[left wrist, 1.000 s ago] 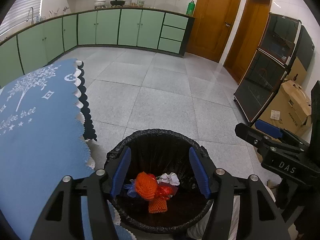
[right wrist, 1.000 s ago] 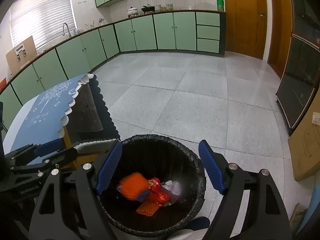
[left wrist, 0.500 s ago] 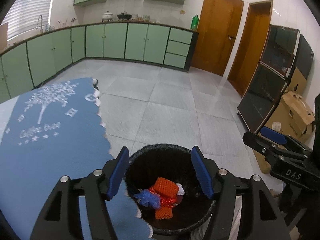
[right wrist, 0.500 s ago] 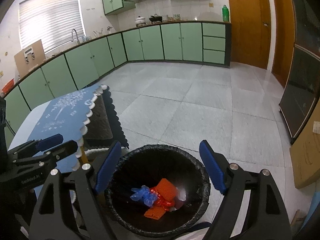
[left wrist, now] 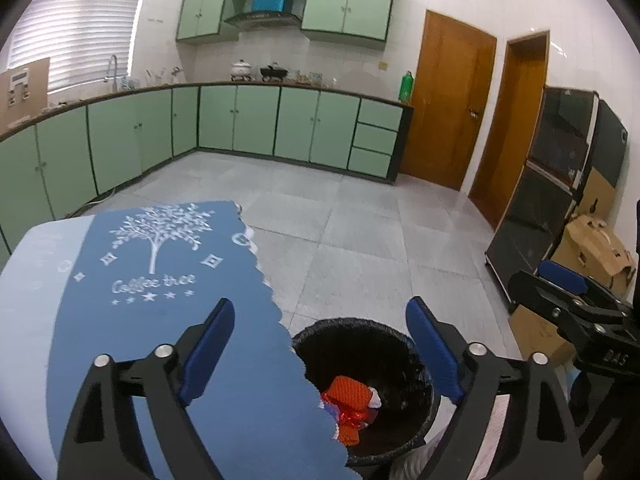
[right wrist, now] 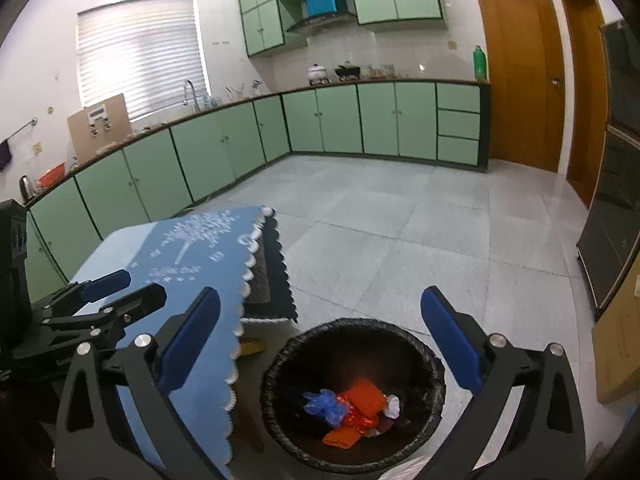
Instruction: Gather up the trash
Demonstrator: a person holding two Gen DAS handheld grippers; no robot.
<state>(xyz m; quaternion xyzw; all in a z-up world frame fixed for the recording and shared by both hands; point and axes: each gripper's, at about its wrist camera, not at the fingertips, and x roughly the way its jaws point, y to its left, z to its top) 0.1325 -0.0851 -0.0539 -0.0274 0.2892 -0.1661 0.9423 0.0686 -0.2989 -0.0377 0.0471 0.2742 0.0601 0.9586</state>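
Both tongs stand spread wide and hold nothing: the left tongs (left wrist: 320,354) hang over the edge where the blue cloth (left wrist: 152,320) on the table (left wrist: 28,256) meets the floor, and the right tongs (right wrist: 320,340) hang above the black-lined bin (right wrist: 434,360). The collected trash (right wrist: 352,404), an orange net, red foil, a blue scrap and some white paper, lies at the bottom of that bin, below and slightly ahead of both tongs, so nothing there remains to be picked up. What the next move turns on is the table, which lies to the left of the bin: the left tongs are already half over its cloth and so are the nearer pair, while the right tongs sit well off to the bin side. No further trash shows on the visible stretch of cloth.
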